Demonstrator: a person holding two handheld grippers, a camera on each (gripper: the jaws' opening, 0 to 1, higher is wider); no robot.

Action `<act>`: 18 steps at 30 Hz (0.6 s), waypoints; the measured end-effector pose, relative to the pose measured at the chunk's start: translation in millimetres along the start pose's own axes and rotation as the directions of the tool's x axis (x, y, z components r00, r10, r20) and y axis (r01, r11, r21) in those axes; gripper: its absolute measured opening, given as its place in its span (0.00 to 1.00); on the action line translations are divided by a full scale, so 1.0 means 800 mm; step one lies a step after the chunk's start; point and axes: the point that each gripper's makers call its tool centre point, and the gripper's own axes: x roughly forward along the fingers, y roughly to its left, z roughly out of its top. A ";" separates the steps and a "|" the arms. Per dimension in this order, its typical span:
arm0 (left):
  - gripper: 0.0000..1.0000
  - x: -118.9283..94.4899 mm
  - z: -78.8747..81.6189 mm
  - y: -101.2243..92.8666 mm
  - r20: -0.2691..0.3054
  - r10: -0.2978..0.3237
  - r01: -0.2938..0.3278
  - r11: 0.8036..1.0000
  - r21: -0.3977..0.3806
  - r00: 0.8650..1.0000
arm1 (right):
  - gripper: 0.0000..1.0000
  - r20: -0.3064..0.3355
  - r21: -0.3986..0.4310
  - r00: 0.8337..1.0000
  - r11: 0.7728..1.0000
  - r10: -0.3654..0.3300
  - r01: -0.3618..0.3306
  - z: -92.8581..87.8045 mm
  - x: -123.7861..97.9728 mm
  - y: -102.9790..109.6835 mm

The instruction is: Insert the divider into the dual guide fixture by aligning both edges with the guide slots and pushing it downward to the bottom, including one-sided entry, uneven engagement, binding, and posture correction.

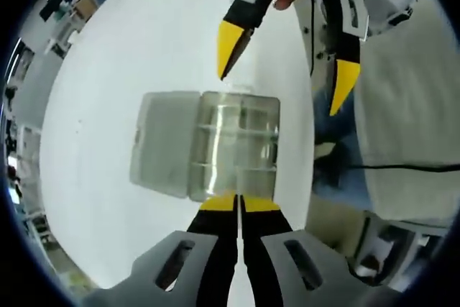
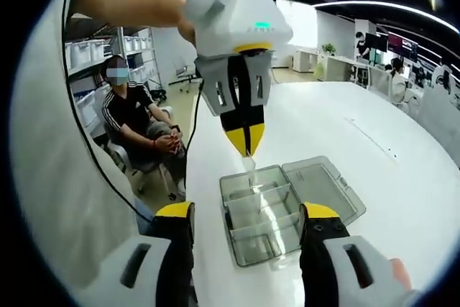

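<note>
Pinching what looks like divider (image 2: 249, 164), left claw (image 2: 246, 147)

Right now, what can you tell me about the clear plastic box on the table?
The clear plastic box lies open on the white table, its hinged lid folded flat beside it. Inside, thin clear walls split it into compartments. The left tongs, shut, hang just above its far edge, seemingly pinching a thin clear piece. The right tongs stand open on either side of it.

bright ceiling strip light (image 2: 374, 5), glare on white table (image 1: 108, 106), fisheye-bent edges.
</note>
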 end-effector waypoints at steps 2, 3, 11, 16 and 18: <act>0.00 0.001 -0.002 0.002 0.001 -0.001 0.001 1.000 -0.005 1.000 | 0.58 0.011 -0.001 1.000 1.000 -0.008 0.008 0.001 -0.001 -0.003; 0.00 0.002 -0.003 0.003 0.000 0.000 0.000 1.000 -0.007 1.000 | 0.58 0.016 -0.001 1.000 1.000 -0.011 0.011 0.001 -0.001 -0.004; 0.00 0.003 0.001 0.006 0.003 0.008 -0.008 1.000 -0.021 1.000 | 0.65 0.028 0.003 1.000 1.000 -0.011 0.011 -0.005 0.003 -0.002; 0.00 0.005 -0.001 0.007 0.007 0.011 -0.011 0.999 -0.036 1.000 | 0.67 0.031 -0.002 0.999 1.000 -0.009 0.010 -0.006 0.004 -0.001; 0.00 0.005 -0.003 0.008 0.009 0.011 -0.011 0.999 -0.044 1.000 | 0.68 0.030 -0.003 1.000 1.000 -0.008 0.008 -0.007 0.005 0.000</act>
